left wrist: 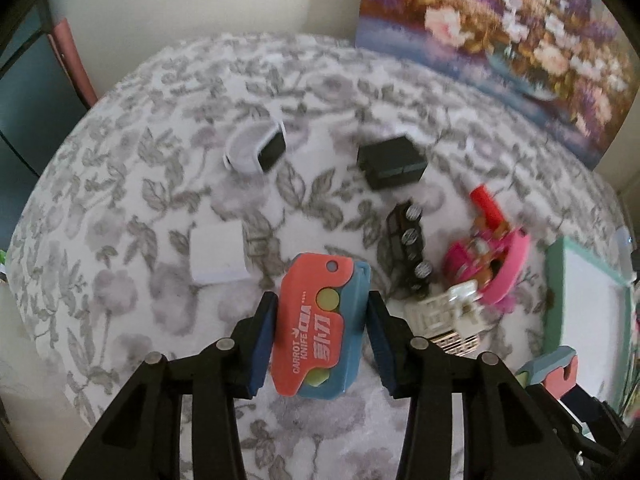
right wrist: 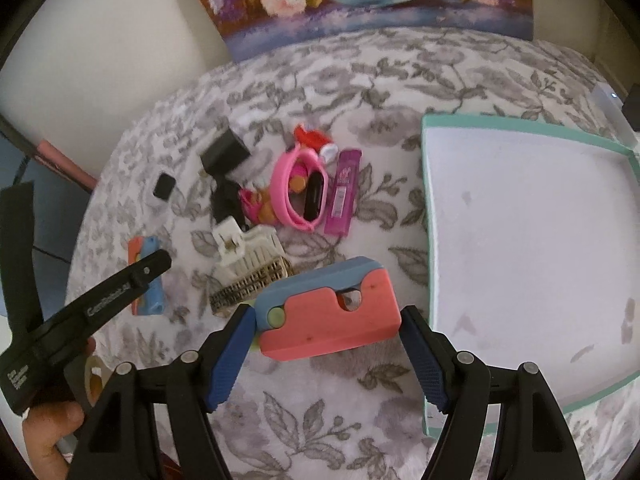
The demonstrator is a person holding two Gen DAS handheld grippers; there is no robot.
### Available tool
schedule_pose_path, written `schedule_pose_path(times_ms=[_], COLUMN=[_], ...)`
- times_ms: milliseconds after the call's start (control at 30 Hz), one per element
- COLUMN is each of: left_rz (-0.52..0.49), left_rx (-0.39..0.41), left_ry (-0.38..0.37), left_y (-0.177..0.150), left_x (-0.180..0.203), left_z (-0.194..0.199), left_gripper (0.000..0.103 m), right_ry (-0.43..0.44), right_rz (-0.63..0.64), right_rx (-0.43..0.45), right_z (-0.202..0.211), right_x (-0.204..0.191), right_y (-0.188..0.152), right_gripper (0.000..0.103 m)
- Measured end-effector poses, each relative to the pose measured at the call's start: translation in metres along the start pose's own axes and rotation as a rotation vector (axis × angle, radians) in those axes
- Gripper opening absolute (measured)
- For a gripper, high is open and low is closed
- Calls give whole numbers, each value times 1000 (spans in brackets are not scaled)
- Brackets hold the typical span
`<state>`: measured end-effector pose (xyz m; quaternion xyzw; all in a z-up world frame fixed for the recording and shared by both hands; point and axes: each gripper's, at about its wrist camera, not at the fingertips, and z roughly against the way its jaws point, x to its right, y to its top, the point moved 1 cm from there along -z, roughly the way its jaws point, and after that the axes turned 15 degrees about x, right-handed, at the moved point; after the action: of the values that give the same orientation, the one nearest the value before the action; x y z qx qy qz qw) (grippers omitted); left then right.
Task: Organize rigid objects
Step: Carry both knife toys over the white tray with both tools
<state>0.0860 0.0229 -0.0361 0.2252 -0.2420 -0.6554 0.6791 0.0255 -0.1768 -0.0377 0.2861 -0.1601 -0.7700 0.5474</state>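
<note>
My left gripper (left wrist: 322,320) is shut on a red and blue carrot knife toy (left wrist: 320,320), held just above the flowered tablecloth. The same toy shows in the right wrist view (right wrist: 146,276) with the left gripper arm across it. My right gripper (right wrist: 326,320) is shut on a second red and blue carrot knife toy (right wrist: 328,316), held to the left of a white tray with a teal rim (right wrist: 430,216). This second toy also shows at the right edge of the left wrist view (left wrist: 554,368).
Loose objects lie on the cloth: a white smartwatch (left wrist: 258,148), a black box (left wrist: 390,162), a black toy car (left wrist: 410,246), a pink band (right wrist: 298,190), a purple case (right wrist: 342,192), a white clip (right wrist: 250,252), a white card (left wrist: 218,252). A flower painting (left wrist: 500,40) leans behind.
</note>
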Motion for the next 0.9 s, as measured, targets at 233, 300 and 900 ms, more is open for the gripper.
schedule_pose_path(times_ms=[233, 300, 900], left_rz=[-2, -21, -248], left_rx=[34, 31, -10], left_ry=[-18, -26, -202], left_y=[28, 31, -2], left_x=[22, 32, 204], left_z=[23, 30, 36], left_gripper=[46, 46, 46], right_ry=[-9, -50, -377], right_rz=[-64, -78, -337], right_rx=[95, 115, 161], right_z=[26, 30, 53], right_x=[21, 33, 186], right_y=[18, 22, 36], right_gripper=[76, 76, 77])
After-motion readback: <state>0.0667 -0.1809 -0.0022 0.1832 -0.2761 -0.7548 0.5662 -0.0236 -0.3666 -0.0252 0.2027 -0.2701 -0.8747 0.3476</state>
